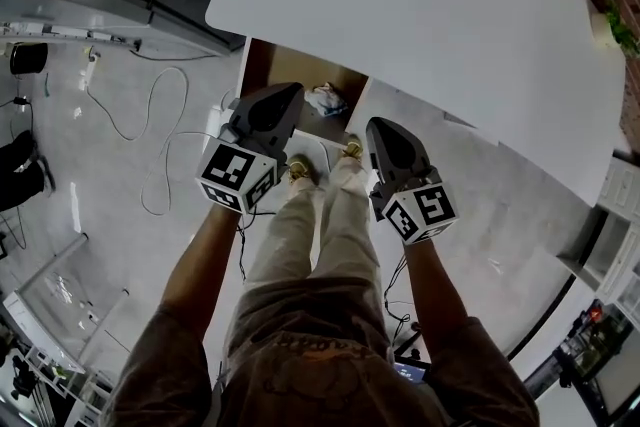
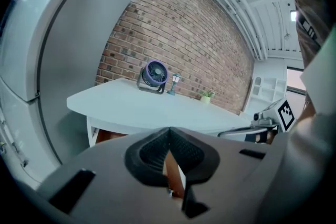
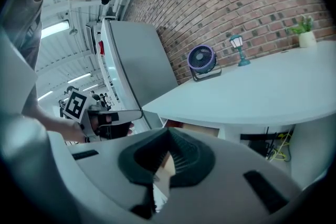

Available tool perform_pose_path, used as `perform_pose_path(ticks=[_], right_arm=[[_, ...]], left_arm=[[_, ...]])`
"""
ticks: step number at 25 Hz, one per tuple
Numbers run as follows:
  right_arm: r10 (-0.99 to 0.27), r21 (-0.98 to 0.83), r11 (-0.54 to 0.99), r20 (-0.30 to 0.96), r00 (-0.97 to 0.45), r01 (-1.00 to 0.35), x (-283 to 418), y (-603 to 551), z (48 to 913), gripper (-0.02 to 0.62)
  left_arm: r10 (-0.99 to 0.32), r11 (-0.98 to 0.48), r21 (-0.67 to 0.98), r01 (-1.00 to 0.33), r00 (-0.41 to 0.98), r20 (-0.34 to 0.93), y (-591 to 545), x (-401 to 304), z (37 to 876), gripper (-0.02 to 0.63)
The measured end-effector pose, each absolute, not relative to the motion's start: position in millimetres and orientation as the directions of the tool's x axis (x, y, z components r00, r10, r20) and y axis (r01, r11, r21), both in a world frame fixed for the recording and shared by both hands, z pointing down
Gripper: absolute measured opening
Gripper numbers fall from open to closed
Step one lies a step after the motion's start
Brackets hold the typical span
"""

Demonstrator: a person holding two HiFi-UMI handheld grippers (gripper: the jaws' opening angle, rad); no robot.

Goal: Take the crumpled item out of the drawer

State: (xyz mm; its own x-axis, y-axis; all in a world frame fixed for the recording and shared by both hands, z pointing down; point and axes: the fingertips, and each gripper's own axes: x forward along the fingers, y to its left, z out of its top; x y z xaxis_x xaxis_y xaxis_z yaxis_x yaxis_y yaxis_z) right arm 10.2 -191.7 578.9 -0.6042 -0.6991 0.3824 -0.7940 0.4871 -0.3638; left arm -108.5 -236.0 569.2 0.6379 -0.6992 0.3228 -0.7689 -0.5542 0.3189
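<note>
Two grippers are held by the open drawer (image 1: pixel 268 65) under the white table (image 1: pixel 420 5), jaws together and empty on both the left gripper (image 1: pixel 289 94) and right gripper (image 1: pixel 379 128), while the crumpled item (image 1: pixel 325 99) lies in the drawer.

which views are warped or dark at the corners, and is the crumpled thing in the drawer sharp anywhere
Head view: wide-angle, the white table edge bows; the crumpled item in the drawer is small and soft. Left gripper view: black rounded corners, the brick wall curves. Right gripper view: same dark corners, ceiling lights glare at left; the item cannot be made out in either gripper view.
</note>
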Motion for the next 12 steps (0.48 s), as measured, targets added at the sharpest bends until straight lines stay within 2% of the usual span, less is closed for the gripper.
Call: perform_pose_path(ticks=[9, 12], right_arm=[[-0.714, -0.359, 0.469, 0.384, -0.586, -0.807, 16.9, -191.8, 587.7, -0.006], [-0.715, -0.365, 0.465, 0.382, -0.585, -0.807, 17.3, -190.7, 589.1, -0.006]], left_arm=[[-0.693, -0.572, 0.291, -0.766, 0.642, 0.328, -235.2, -106.7, 578.4, 0.012], [-0.68, -0.584, 0.305, -0.753, 0.658, 0.322, -233.7, -106.3, 581.2, 0.061]])
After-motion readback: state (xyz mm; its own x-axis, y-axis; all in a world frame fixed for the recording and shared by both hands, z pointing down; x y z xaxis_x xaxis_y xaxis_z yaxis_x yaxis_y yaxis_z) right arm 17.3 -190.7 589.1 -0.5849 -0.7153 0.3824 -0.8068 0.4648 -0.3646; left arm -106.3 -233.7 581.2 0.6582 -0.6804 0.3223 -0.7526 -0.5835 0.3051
